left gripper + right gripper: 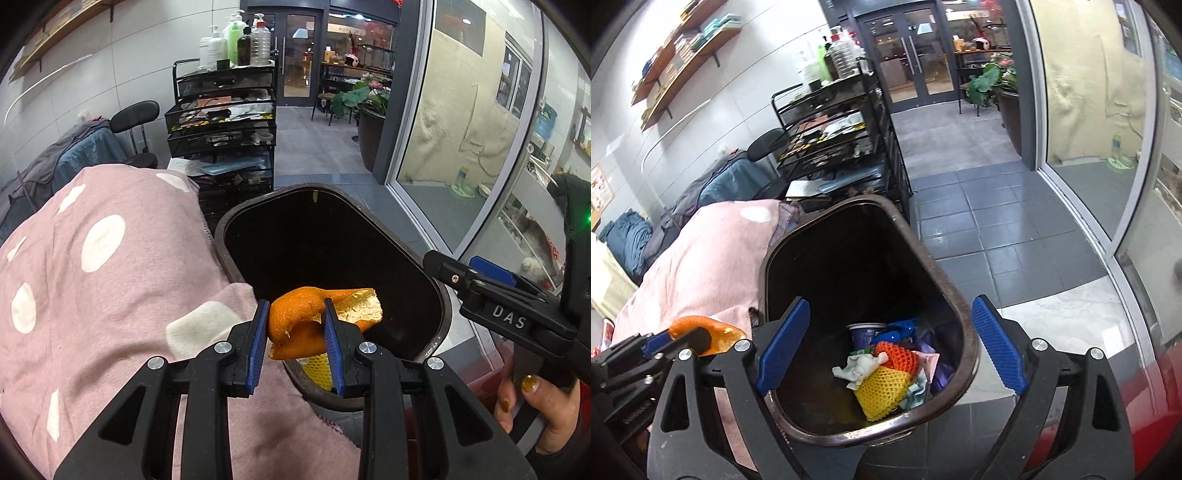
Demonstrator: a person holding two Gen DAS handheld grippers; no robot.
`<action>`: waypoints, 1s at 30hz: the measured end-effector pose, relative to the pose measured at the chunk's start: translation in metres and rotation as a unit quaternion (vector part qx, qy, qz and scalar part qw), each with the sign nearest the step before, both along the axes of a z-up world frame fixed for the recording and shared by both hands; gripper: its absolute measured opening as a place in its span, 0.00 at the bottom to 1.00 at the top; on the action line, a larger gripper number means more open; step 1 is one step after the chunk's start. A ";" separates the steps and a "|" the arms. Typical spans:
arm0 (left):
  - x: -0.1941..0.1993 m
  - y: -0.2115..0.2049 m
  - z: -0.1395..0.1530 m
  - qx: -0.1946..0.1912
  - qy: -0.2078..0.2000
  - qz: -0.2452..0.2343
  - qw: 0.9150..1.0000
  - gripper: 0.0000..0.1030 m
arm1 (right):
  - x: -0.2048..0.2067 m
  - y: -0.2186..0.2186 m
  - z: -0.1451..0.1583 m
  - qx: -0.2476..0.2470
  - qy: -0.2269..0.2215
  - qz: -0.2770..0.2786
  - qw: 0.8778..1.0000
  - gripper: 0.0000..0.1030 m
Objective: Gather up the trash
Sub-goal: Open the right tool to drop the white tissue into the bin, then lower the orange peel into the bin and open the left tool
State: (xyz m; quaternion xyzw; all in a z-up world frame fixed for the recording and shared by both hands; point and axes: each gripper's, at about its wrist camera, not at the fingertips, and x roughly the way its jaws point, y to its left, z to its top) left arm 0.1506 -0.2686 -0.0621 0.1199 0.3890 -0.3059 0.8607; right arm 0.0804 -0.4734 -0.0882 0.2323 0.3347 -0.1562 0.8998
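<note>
The left gripper is clamped on a piece of orange peel, its two blue ribbed pads pressing the peel from both sides, and it holds the peel over the near rim of a dark trash bin. The peel curls up between the pads, its pale inner face turned toward the bin's opening. In the right wrist view the same peel shows at the lower left, just beside the bin's near left rim. The right gripper is spread wide and holds nothing; its blue pads stand on either side of the bin's near end, apart from the rim. Inside the bin lie a yellow foam net, an orange foam net, a crumpled white tissue, a small purple cup and some blue scraps, all heaped toward the near end. In the left wrist view the right gripper reaches in from the right, with the person's hand on its handle. A pink blanket with white dots lies against the bin's left side. Behind it stands a black wire cart topped with bottles, and grey floor tiles run toward a glass door.
</note>
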 end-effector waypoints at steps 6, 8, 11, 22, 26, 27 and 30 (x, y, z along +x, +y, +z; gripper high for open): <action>0.000 -0.011 -0.006 0.016 0.000 -0.007 1.000 0.29 | -0.003 -0.007 0.002 0.000 0.002 -0.005 1.000 0.86; 0.001 -0.014 -0.008 0.019 0.001 -0.008 1.000 0.29 | -0.003 -0.008 0.002 0.001 0.002 -0.006 1.000 0.86; 0.003 -0.019 -0.009 0.023 0.002 -0.011 1.000 0.30 | -0.003 -0.011 0.001 0.000 0.003 -0.007 1.000 0.86; 0.003 -0.033 -0.012 0.029 -0.011 -0.028 0.999 0.77 | -0.002 -0.015 -0.002 0.000 0.009 -0.016 1.000 0.88; 0.002 -0.032 -0.010 0.024 -0.019 -0.026 0.999 0.83 | -0.003 -0.017 -0.003 0.000 0.009 -0.018 1.000 0.88; 0.002 -0.031 -0.009 0.020 -0.020 -0.025 0.999 0.84 | -0.004 -0.018 -0.003 -0.001 0.009 -0.019 1.000 0.88; 0.000 -0.026 -0.002 0.008 -0.028 -0.020 0.999 0.85 | -0.004 -0.017 -0.002 -0.002 0.006 -0.020 1.000 0.89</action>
